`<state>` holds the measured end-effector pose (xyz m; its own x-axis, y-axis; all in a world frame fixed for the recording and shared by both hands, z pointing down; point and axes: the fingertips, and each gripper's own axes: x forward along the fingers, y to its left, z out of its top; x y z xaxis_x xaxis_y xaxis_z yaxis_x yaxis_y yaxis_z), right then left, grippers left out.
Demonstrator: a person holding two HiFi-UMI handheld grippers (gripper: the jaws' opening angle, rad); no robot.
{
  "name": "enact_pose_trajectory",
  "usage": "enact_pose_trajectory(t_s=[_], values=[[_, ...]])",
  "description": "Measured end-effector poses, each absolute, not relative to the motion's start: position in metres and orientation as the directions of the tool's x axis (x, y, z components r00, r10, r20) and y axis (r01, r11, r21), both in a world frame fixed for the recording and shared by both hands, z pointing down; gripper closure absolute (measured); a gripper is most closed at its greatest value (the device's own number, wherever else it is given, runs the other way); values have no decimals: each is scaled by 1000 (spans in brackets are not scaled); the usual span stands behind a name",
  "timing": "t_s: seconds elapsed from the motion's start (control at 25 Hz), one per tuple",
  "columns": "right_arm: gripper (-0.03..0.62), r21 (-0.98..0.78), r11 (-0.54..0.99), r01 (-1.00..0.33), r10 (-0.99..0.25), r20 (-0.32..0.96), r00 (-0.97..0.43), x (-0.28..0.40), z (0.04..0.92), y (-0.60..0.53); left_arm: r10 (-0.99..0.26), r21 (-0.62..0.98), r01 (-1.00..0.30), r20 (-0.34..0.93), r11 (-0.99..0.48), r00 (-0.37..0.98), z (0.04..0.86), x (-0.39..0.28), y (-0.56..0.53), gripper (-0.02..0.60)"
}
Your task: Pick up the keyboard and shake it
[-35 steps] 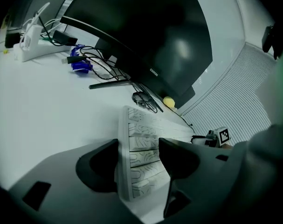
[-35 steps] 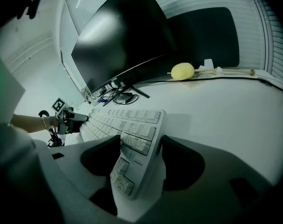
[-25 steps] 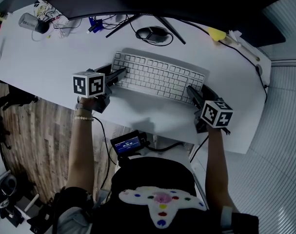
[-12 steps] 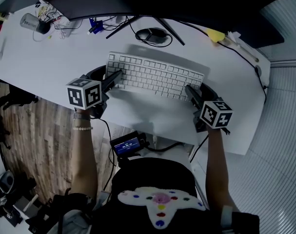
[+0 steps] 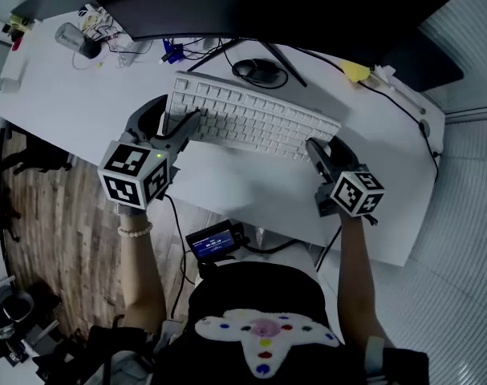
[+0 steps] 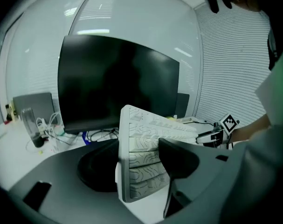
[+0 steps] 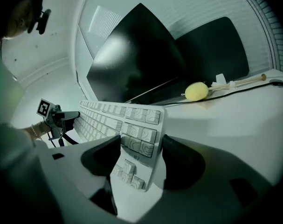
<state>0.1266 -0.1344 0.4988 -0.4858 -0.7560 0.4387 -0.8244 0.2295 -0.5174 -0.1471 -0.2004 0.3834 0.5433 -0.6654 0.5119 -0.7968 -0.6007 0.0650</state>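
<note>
Currently I have the keyboard [image 5: 247,123] pinched at both ends: the left gripper [image 5: 185,128] clamps its left short edge and the right gripper [image 5: 315,152] its right one, jaws pressed onto the casing in both gripper views. It hangs over the white desk [image 5: 251,195], before the monitor [image 5: 267,6], apparently lifted clear. The pick-up looks done; the shaking, I judge, remains.

We see a dark monitor [image 5: 267,2] at the back of the white desk [image 5: 75,103]: a black mouse [image 5: 255,69] before it, tangled cables [image 5: 115,38] left, a yellow lump [image 5: 356,72] right.
</note>
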Motion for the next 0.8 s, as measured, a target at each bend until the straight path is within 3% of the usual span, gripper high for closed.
enact_pose_trajectory(t_s=[0.24, 0.52, 0.8], values=[[303, -605, 275, -748, -814, 268, -516, 121, 464, -161, -774, -136, -803, 402, -580, 490, 307, -138, -192, 307], [303, -624, 384, -681, -808, 129, -574, 108, 428, -180, -867, -240, -839, 240, -488, 436, 237, -138, -176, 321], [303, -622, 469, -627, -803, -4, -596, 108, 388, -197, -903, -387, -816, 161, -429, 398, 178, -118, -159, 321]])
